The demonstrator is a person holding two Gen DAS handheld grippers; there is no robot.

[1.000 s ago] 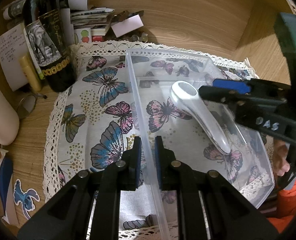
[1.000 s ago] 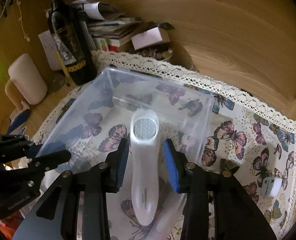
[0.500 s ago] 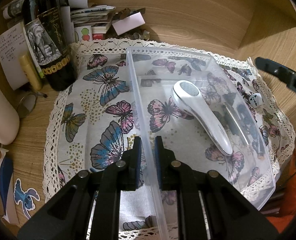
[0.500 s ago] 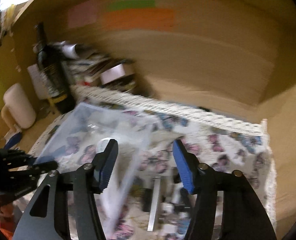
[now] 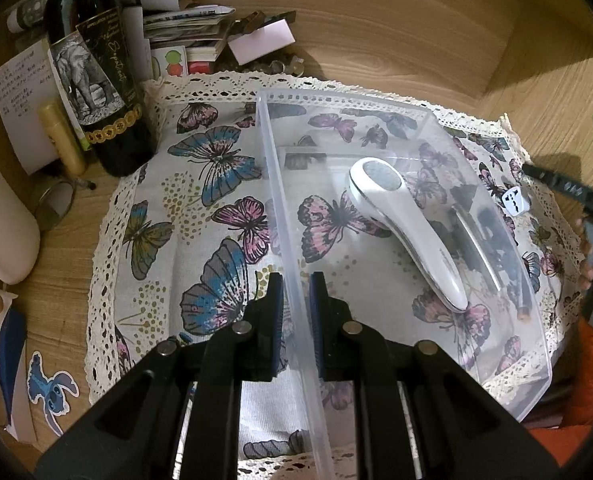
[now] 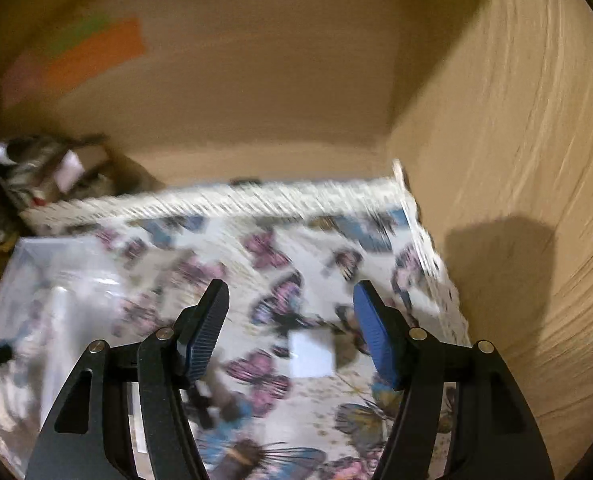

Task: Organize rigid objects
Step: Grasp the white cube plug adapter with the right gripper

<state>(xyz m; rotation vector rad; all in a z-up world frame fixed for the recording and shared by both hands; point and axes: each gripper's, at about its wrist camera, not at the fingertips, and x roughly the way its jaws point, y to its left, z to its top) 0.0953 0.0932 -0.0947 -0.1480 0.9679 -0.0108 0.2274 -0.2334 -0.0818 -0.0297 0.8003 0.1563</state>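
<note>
A wooden counter boxed in by wood-grain walls is covered by a lace-edged butterfly cloth; a dark wine bottle and a heap of papers are crowded at the back left.

On the cloth a clear plastic bin is seen, and its left wall is clamped between the narrowly set jaws of the left gripper. Inside the bin a white handheld device lies flat, head toward the back.

The right gripper is held above the cloth to the right of the bin, its jaws spread wide and empty. The right wrist view is blurred. A small white block is framed between them on the cloth, not touched; in the left view it is read as a small white plug-like piece just beside the bin's right wall.

The block is judged light, stiff and smooth, so slipping is possible. A grip across two opposite flat faces, taken squarely from above, is judged best. The bin wall is thin and likely to flex.
</note>
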